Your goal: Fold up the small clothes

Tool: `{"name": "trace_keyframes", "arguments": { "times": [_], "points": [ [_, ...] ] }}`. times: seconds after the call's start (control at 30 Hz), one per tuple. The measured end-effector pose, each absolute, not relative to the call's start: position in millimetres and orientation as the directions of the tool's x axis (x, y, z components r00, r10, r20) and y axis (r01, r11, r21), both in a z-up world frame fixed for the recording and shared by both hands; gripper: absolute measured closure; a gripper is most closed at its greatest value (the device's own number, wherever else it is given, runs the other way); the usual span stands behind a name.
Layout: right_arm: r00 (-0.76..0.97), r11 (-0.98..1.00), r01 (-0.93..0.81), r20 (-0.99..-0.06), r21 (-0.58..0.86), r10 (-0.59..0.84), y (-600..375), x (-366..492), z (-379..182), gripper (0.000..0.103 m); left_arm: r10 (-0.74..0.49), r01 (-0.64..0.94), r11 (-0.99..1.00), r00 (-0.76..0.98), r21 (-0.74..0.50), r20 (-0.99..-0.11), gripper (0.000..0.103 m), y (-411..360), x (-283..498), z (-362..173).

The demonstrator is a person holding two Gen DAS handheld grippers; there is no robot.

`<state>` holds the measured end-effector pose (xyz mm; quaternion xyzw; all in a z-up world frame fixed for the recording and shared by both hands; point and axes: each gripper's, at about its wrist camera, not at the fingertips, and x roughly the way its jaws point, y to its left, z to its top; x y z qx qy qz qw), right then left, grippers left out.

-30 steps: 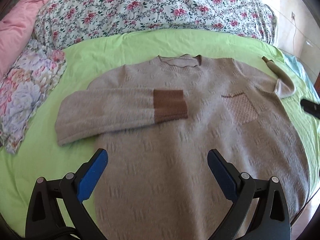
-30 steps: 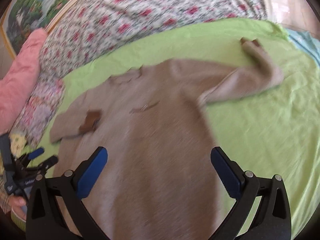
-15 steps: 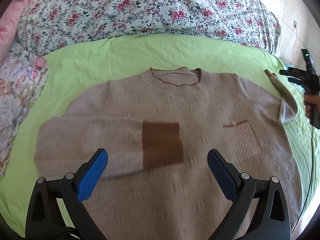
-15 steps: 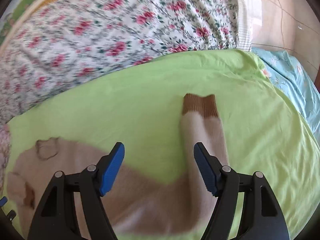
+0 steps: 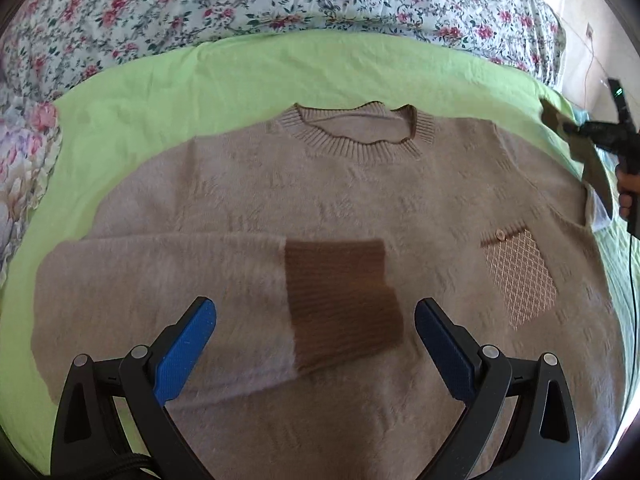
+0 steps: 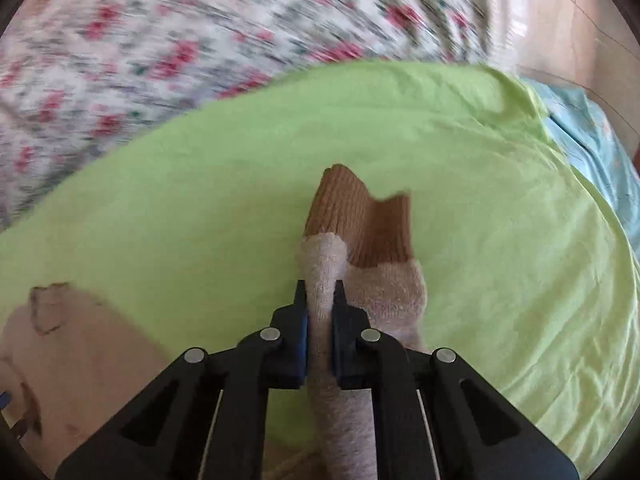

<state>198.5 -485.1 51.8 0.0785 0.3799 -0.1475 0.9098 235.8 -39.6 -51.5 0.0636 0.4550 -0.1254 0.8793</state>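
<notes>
A beige knit sweater (image 5: pixel 360 200) lies face up on a green sheet (image 5: pixel 200 80). One sleeve is folded across the chest, its brown cuff (image 5: pixel 340 300) in the middle. My left gripper (image 5: pixel 316 344) is open and empty, just above that cuff. My right gripper (image 6: pixel 320 300) is shut on the other sleeve (image 6: pixel 384 284) just behind its brown cuff (image 6: pixel 360 216) and lifts it off the sheet. The right gripper also shows at the right edge of the left wrist view (image 5: pixel 576 130), holding that sleeve (image 5: pixel 596 172) up.
A floral quilt (image 5: pixel 280 0) is bunched along the back of the bed. A flowered cloth (image 5: pixel 24 168) lies at the left. A light blue sheet (image 6: pixel 592 136) and a tiled wall (image 6: pixel 568 20) are at the right.
My right gripper has closed on the spread sleeve near its cuff and raised it. My left gripper has moved forward over the sweater toward the folded sleeve's cuff, staying open.
</notes>
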Motion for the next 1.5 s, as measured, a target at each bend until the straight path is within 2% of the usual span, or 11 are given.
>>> {"name": "trace_keyframes", "arguments": {
  "times": [0.33, 0.63, 0.67, 0.73, 0.8, 0.87, 1.2, 1.33, 1.4, 1.47, 1.5],
  "points": [
    [0.767, 0.948, -0.12, -0.579, 0.295, 0.277, -292.3, 160.3, 83.5, 0.093, -0.11, 0.198, 0.98, 0.587, 0.011, -0.802, 0.003, 16.8, 183.5, -50.6],
    [0.679, 0.898, -0.164, -0.614, 0.409, 0.404, -230.2, 150.9, 49.6, 0.093, 0.091, 0.241, 0.903, 0.701, 0.356, -0.707, 0.003, -7.2, 192.2, -67.0],
    [0.675, 0.896, -0.162, -0.616, 0.412, 0.406, -226.6, 148.0, 47.7, 0.093, 0.096, 0.246, 0.899, 0.695, 0.362, -0.712, 0.006, -9.3, 198.4, -71.5],
    [0.673, 0.895, -0.156, -0.619, 0.417, 0.405, -223.0, 144.8, 45.8, 0.093, 0.068, 0.264, 0.909, 0.668, 0.322, -0.741, 0.035, -7.6, 211.4, -78.9],
    [0.671, 0.893, -0.15, -0.621, 0.423, 0.406, -222.1, 145.1, 45.8, 0.093, -0.023, 0.278, 0.941, 0.621, 0.192, -0.784, 0.075, 6.2, 219.4, -78.2],
    [0.667, 0.891, -0.156, -0.62, 0.427, 0.414, -216.9, 142.9, 46.8, 0.093, -0.047, 0.229, 0.965, 0.629, 0.127, -0.776, 0.09, 26.0, 219.5, -68.1],
    [0.575, 0.833, -0.307, -0.608, 0.46, 0.548, -123.7, 159.1, 21.6, 0.093, 0.087, -0.118, 0.993, 0.689, 0.007, -0.72, 0.1, 171.7, 188.6, -17.3],
    [0.589, 0.843, -0.303, -0.609, 0.443, 0.532, -105.7, 162.7, 18.6, 0.093, -0.023, 0.041, 0.999, 0.7, 0.007, -0.714, 0.085, 148.9, 177.9, -9.8],
    [0.603, 0.85, -0.29, -0.605, 0.44, 0.519, -109.7, 159.0, 19.8, 0.093, -0.051, 0.137, 0.989, 0.701, 0.064, -0.711, 0.041, 116.6, 175.9, -10.4],
    [0.619, 0.859, -0.271, -0.605, 0.434, 0.5, -117.6, 154.0, 21.6, 0.093, -0.068, 0.23, 0.962, 0.718, 0.145, -0.692, 0.02, 77.4, 175.6, -13.5],
    [0.625, 0.862, -0.26, -0.605, 0.435, 0.493, -122.7, 152.3, 22.8, 0.093, -0.073, 0.259, 0.951, 0.722, 0.17, -0.688, 0.018, 63.9, 174.3, -15.7]
  ]
}}
